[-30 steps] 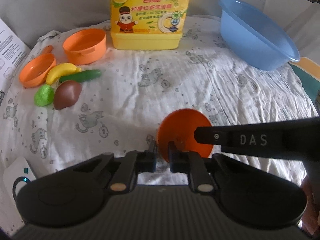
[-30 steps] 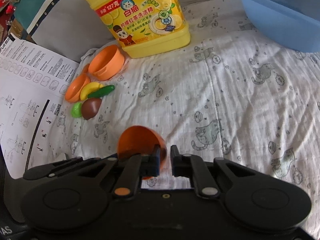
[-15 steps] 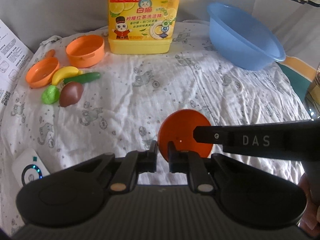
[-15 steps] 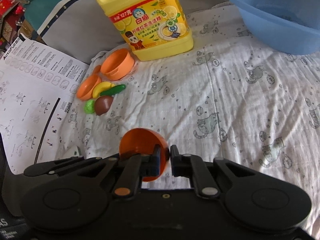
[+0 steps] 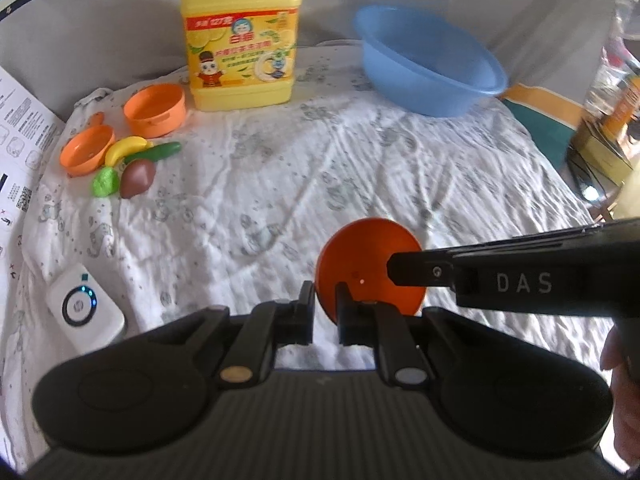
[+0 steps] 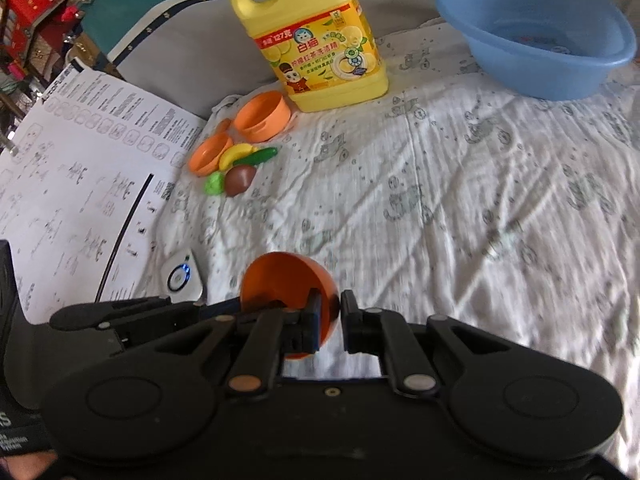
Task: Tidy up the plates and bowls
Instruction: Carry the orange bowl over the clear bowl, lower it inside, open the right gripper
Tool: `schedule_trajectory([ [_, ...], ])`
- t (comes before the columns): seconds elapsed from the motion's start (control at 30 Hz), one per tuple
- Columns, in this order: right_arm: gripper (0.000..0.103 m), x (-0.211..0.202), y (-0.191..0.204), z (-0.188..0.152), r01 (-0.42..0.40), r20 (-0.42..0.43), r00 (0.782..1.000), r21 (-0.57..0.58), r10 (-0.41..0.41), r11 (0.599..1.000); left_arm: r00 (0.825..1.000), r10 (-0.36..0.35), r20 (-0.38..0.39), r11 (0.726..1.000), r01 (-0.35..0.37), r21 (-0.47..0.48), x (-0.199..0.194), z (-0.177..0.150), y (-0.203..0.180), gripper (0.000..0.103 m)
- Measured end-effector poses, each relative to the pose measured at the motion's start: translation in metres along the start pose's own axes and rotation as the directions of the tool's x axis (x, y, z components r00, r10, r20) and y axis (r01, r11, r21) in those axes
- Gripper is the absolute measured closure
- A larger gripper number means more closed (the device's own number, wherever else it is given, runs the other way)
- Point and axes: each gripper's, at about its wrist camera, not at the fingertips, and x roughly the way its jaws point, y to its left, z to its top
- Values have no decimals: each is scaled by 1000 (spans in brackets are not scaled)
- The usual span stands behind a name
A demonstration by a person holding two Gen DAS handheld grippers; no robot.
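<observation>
You have the small orange bowl (image 5: 368,264) pinched at two points on its rim: your left hand-held gripper (image 5: 325,304) is clamped on the near-left edge, and your right hand-held gripper (image 6: 330,312) bites the opposite side, its fingers closed across the wall. The bowl hangs tilted in the air above the cat-print cloth (image 5: 280,184), not resting on anything.

That double grip is the main risk. If your two hands drift apart or twist at different rates, the thin plastic can flex and spring out of one pair of jaws, or both. Each bite looks shallow, right at the rim, so a quick swing could make it pivot and slip.

Below and to the left lies a white round-buttoned device (image 5: 84,312); a dropped bowl could land on it or roll off the cloth onto the printed instruction sheet (image 6: 80,184).

Farther out, the toy banana (image 5: 126,148), cucumber (image 5: 154,152), green and brown pieces crowd the orange pan (image 5: 86,150) and the orange pot (image 5: 155,109). Setting down there carelessly could scatter them.

At the back, the yellow detergent jug (image 5: 242,44) stands tall beside the blue basin (image 5: 432,60); a wide sweep could knock the jug.
</observation>
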Motion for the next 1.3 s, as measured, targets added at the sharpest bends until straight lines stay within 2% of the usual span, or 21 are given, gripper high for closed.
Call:
schedule_trajectory([
  [0.27, 93, -33, -10, -42, 9, -16, 1000, -12, -9, 1000, 999, -32, -16, 998, 32, 47, -22, -32, -29, 93],
  [0.53, 93, -38, -20, -70, 21, -45, 999, 1, -21, 1000, 998, -43, -51, 997, 47, 67, -23, -56, -48, 93],
  [1.3, 90, -19, -25, -79, 27, -90, 996, 23, -25, 999, 995, -15, -100, 998, 21, 54, -7, -67, -43, 92],
])
